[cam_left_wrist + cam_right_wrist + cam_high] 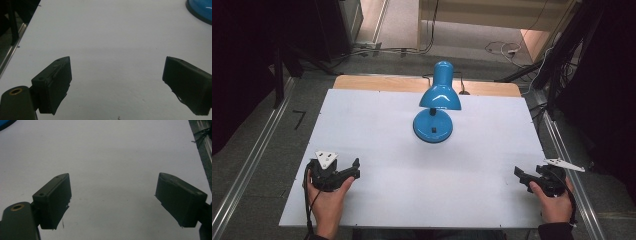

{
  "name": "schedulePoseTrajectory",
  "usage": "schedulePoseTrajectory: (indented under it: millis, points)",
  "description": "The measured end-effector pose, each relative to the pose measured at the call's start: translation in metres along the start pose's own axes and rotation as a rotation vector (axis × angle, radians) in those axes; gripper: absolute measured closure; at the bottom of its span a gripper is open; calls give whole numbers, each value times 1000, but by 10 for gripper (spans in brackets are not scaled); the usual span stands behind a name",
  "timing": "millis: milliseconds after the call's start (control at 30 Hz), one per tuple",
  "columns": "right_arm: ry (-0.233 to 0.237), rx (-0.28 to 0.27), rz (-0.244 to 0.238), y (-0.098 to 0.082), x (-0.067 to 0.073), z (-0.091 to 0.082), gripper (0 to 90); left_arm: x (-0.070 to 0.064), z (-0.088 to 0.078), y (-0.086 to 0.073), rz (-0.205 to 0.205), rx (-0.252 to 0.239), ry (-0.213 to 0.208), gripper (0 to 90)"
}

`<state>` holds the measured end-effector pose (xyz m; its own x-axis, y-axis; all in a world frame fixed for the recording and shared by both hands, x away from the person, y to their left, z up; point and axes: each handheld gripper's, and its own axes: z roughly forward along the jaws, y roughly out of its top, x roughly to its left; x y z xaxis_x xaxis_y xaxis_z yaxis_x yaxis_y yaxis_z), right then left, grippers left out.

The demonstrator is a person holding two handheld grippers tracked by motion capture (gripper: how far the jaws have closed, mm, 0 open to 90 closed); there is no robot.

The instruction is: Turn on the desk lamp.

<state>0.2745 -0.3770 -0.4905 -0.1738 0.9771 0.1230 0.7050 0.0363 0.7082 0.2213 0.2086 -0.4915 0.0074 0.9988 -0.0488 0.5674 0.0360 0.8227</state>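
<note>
In the high view, a white board [412,185] covers the table, and a blue desk lamp [438,102] stands on it in the upper centre of the frame. The lamp's round base [432,128] rests flat on the board; its shade [440,95] hangs above the base, hiding the rear part of it, with the mouth turned down.

The left gripper [354,169] sits in the lower left of the frame, held by the person's left hand [328,199]. The right gripper [518,175] sits in the lower right, held by the right hand [556,201]. A grey three-cornered plate [326,159] tops the left gripper. Both grippers are well apart from the lamp, which lies between them and higher in the frame. Neither touches it.

In the left gripper view, the left gripper [116,82] has its jaws spread wide, with bare white board between them. The edge of the lamp's base [200,8] shows at the upper right corner of that frame.

In the right gripper view, the right gripper [112,200] likewise has its jaws spread wide over bare board, holding nothing. A sliver of blue shows at the upper left corner. A metal rail [205,132] runs along the upper right edge.
</note>
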Motion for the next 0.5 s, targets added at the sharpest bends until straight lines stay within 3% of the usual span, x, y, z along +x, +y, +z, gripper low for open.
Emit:
schedulePoseTrajectory:
  millis: [100,200,433,500]
  points:
    - [4,-5,-3,0,0,-1,122,1,0,-1,-36,0,-41,130]
    - [4,-5,-12,0,0,0,123,4,5,-4,-97,42,-94,138]
    - [8,-9,-29,1,5,0,125,6,4,-3,-92,33,-93,138]
    - [10,-9,-36,1,8,0,125,8,6,-4,-92,31,-76,138]
